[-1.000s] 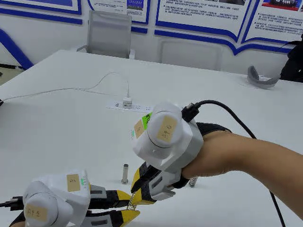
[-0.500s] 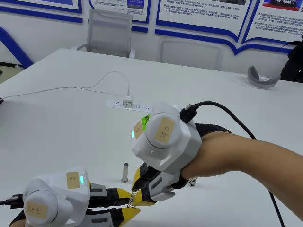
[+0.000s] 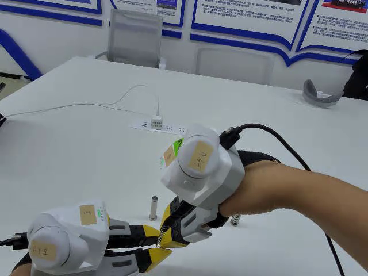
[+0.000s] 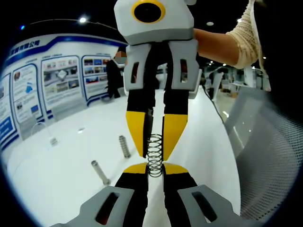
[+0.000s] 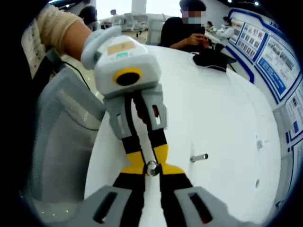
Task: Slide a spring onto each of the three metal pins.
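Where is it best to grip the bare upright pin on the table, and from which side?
Probably the upper half of the pin, jaws closing across its round shaft, coming down from above: it stands upright and alone on the table, free all round.

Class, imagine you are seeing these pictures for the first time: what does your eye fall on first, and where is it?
Two white tools with yellow tips meet nose to nose just above the white table: the left tool comes from the lower left and the right tool from the right. A small spring is pinched between them. Just behind the tips, a bare metal pin stands upright on the table.
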`<state>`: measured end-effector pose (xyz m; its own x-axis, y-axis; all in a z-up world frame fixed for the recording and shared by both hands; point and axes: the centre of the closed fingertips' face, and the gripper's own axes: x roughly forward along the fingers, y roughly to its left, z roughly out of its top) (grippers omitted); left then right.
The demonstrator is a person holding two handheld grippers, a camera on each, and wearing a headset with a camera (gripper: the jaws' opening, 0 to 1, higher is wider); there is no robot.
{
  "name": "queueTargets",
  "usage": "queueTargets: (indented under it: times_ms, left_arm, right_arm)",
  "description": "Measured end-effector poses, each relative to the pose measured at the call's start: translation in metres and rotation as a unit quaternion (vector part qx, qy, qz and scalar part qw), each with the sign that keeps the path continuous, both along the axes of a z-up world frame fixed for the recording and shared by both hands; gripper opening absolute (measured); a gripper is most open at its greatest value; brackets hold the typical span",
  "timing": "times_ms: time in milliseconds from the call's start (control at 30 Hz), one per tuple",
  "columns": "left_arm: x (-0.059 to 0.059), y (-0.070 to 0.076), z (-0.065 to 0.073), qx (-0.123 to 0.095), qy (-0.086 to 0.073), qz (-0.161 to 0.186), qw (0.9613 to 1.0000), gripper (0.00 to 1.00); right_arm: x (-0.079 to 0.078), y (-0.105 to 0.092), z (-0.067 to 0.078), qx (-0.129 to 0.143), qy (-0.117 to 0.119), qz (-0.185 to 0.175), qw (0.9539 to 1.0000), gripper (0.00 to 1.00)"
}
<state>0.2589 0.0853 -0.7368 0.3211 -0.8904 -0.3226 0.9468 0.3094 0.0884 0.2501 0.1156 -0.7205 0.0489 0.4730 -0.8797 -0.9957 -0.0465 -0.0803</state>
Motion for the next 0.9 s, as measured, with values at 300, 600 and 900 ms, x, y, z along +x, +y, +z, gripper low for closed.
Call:
queueTargets:
  times_ms: [300, 600, 900]
  left_arm:
    - [0.002, 0.002, 0.000, -0.001, 0.001, 0.005, 1.0000, 0.15]
    - [0.004, 0.011, -0.005, -0.003, 0.016, 0.020, 0.9997, 0.27]
    - [0.007, 0.019, -0.007, -0.006, 0.031, 0.038, 0.9988, 0.38]
  right_arm:
    - [0.004, 0.002, 0.001, 0.001, 0.000, -0.004, 1.0000, 0.12]
    - [0.010, -0.002, 0.003, -0.004, -0.004, -0.009, 0.9999, 0.12]
    - [0.019, -0.007, 0.005, -0.007, -0.009, -0.018, 0.9998, 0.12]
